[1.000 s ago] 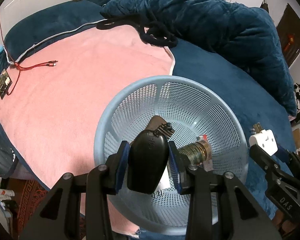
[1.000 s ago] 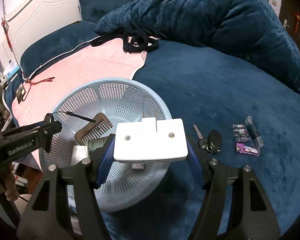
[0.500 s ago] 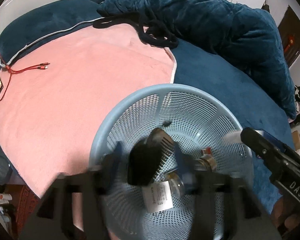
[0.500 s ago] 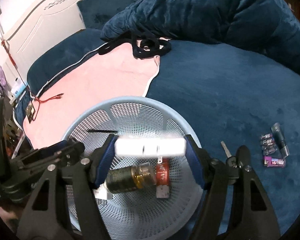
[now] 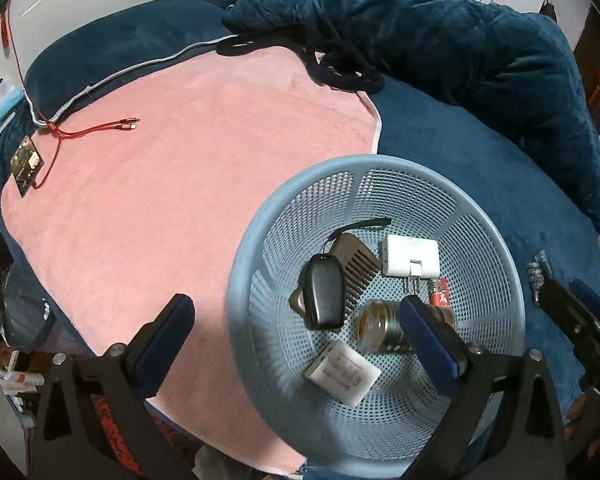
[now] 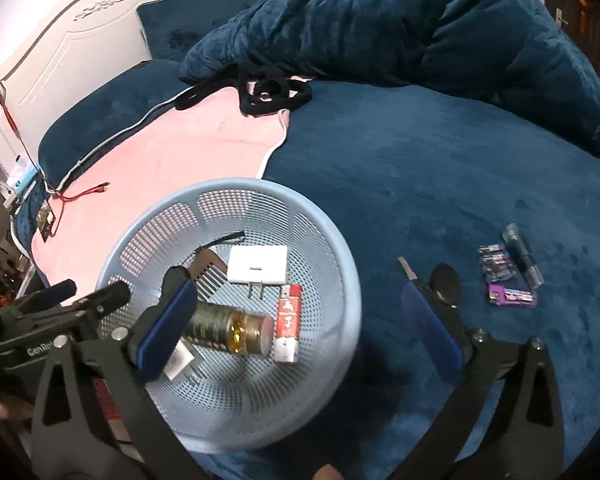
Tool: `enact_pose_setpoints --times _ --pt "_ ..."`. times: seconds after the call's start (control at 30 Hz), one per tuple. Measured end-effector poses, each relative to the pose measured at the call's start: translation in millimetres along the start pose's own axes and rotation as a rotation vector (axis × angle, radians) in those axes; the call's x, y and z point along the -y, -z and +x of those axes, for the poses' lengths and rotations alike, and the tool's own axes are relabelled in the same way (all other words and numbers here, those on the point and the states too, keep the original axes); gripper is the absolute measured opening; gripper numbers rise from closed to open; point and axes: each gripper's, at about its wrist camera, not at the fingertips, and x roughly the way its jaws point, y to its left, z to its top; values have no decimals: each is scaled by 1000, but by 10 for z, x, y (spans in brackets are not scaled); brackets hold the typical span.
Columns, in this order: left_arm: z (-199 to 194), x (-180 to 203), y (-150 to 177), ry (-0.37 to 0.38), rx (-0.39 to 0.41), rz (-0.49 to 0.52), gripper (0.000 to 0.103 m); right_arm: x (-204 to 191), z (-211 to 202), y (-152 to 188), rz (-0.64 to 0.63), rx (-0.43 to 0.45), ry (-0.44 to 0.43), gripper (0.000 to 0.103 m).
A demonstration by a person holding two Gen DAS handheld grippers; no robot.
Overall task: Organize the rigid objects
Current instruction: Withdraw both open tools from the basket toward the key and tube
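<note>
Since a second ago, the black pouch (image 5: 323,297) and the white plug (image 5: 411,256) have been let go, and both are now lying in the blue basket (image 5: 500,256). The left gripper (image 5: 300,344) is spread wide and empty above the basket's near rim, and the right gripper (image 6: 300,332) is likewise spread and empty, with one finger over the basket and the other over the blue blanket (image 6: 440,168). In the basket, the pouch is seen resting partly on a brown comb (image 5: 358,270), beside a tin can (image 5: 384,330), a red and white packet (image 6: 289,322) and a white box (image 5: 343,372). Only in the right wrist view are a car key (image 6: 440,282), a pack of batteries (image 6: 498,266) and a small tube (image 6: 522,254) shown lying on the blanket, well apart from the basket. The pink towel (image 5: 180,184) and a red cable (image 5: 96,130) are shown more fully in the left wrist view.
</note>
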Motion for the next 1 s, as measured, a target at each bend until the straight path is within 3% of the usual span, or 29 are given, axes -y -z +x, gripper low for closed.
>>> enact_pose_setpoints --times 0.4,1.0 --pt "-170 65 95 -8 13 19 102 63 -154 72 0 8 16 103" --pt "-376 466 212 -4 37 84 102 418 -430 211 43 40 42 103"
